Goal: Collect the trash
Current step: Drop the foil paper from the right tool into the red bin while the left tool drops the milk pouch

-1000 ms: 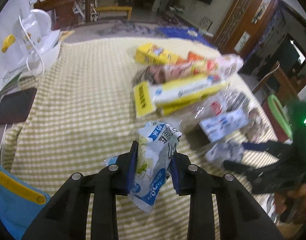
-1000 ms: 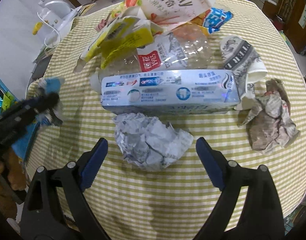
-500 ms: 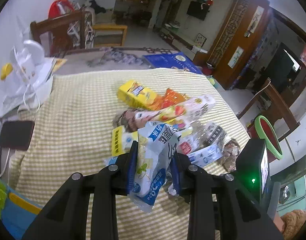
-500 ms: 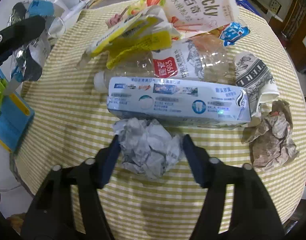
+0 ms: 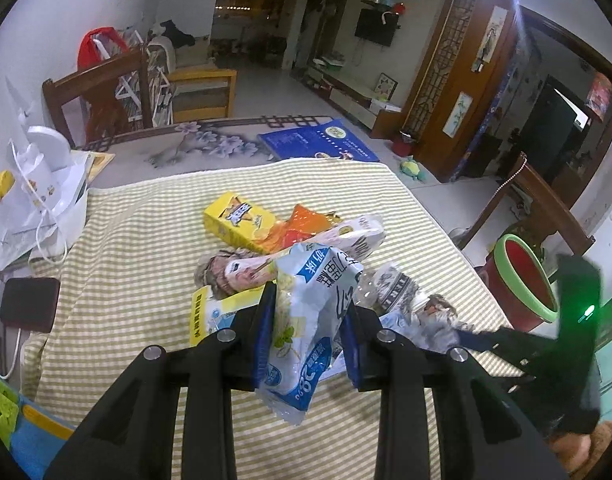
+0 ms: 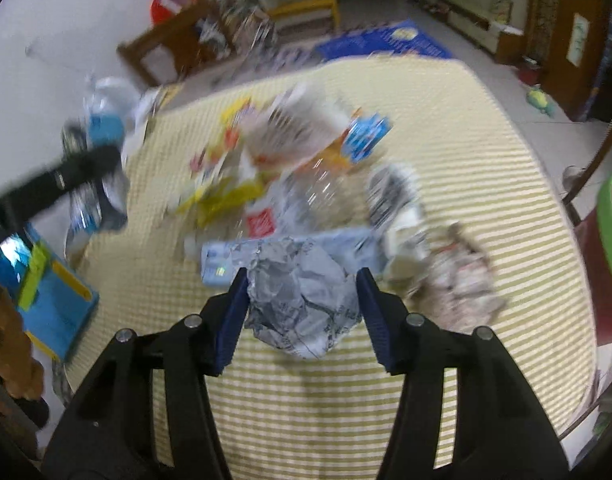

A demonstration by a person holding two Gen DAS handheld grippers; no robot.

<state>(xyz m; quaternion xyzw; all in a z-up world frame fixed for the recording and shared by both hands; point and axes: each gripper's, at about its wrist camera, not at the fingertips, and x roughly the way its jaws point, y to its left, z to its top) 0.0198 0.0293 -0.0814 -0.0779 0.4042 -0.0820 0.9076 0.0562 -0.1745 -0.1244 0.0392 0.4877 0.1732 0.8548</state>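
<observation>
lying heaped on the striped yellow tablecloth (image 5: 138, 240): a yellow snack box (image 5: 236, 222), an orange wrapper (image 5: 306, 226) touching it, a long pale biscuit box (image 5: 346, 238) across both, a crushed clear plastic bottle (image 6: 306, 196) and a blue toothpaste box (image 6: 218, 258) at the near edge of the heap, the right wrist view showing all of it smeared by motion blur. sitting beside the heap on the right, a crumpled brown paper wad (image 6: 462, 280) and a black-and-white printed paper cup (image 6: 390, 200). standing off the table's right edge, a red bin with a green rim (image 5: 522, 284), next to a wooden chair (image 5: 546, 208). resting at the far left corner, a white appliance with a cord (image 5: 46, 176) and a dark phone (image 5: 28, 304); poking in at the lower left, a blue case (image 6: 54, 308). crowding the space between both tools and the bin, the heap itself and the table edge. clamping a blue-and-white snack wrapper (image 5: 306, 320) upright between both blue pads, the left gripper (image 5: 308, 336), raised above the cloth and pointing across the heap. squeezing a crumpled grey paper ball (image 6: 302, 300) between its fingers, the right gripper (image 6: 302, 312), lifted clear of the cloth just in front of the toothpaste box, angled down over the near table edge, appearing in the left wrist view only as a dark blurred shape low on the right.
</observation>
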